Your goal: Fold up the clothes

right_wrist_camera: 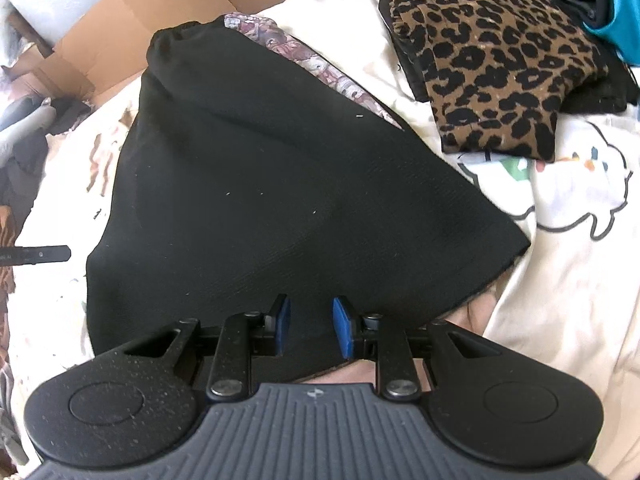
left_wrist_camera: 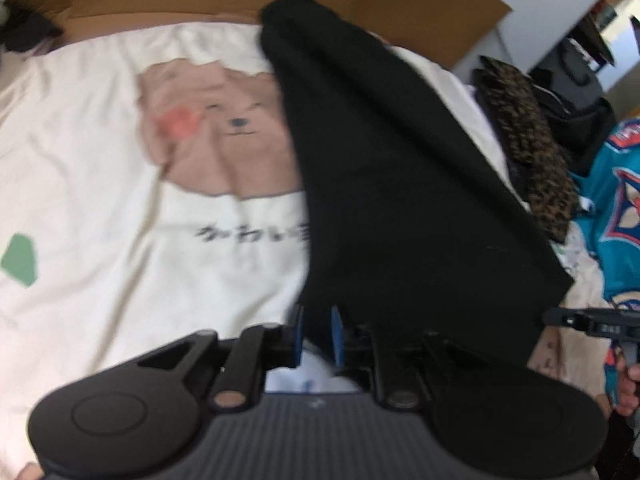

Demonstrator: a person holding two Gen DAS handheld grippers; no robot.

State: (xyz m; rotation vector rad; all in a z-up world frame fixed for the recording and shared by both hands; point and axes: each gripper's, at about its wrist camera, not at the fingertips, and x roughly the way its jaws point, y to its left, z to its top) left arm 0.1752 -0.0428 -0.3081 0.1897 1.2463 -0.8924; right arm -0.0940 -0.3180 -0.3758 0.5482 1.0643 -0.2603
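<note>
Left wrist view: the left gripper (left_wrist_camera: pixel 318 330) has its blue-padded fingers (left_wrist_camera: pixel 336 332) drawn close on the near hem of a soft black knit garment (left_wrist_camera: pixel 400 184), which runs away from the fingers in a long, slack sweep toward the brown cardboard sheet (left_wrist_camera: pixel 420 8) at the far side. To the left of the fingers lies a cream bedsheet printed with a bear face (left_wrist_camera: pixel 120 160); to their right, a folded leopard-print garment (left_wrist_camera: pixel 524 152) and a teal printed jersey (left_wrist_camera: pixel 624 216). The frame is blurred, so whether cloth is truly pinched between the pads cannot be told for certain, though the hem appears to pass between them.

Right wrist view: the right gripper (right_wrist_camera: pixel 312 326) has its blue pads (right_wrist_camera: pixel 342 328) standing apart, with the same black garment's (right_wrist_camera: pixel 256 184) near edge lying between and beyond them; whether they press the cloth cannot be told. The garment spreads ahead of the fingers over the bedsheet (right_wrist_camera: pixel 560 280), a patterned lining (right_wrist_camera: pixel 304 52) showing at its far right edge, the leopard-print piece (right_wrist_camera: pixel 496 56) well to the right.

The cloth looks light, limp and prone to sag and slide; corners or hem edges, held at both ends, seem the surest places to take it.
</note>
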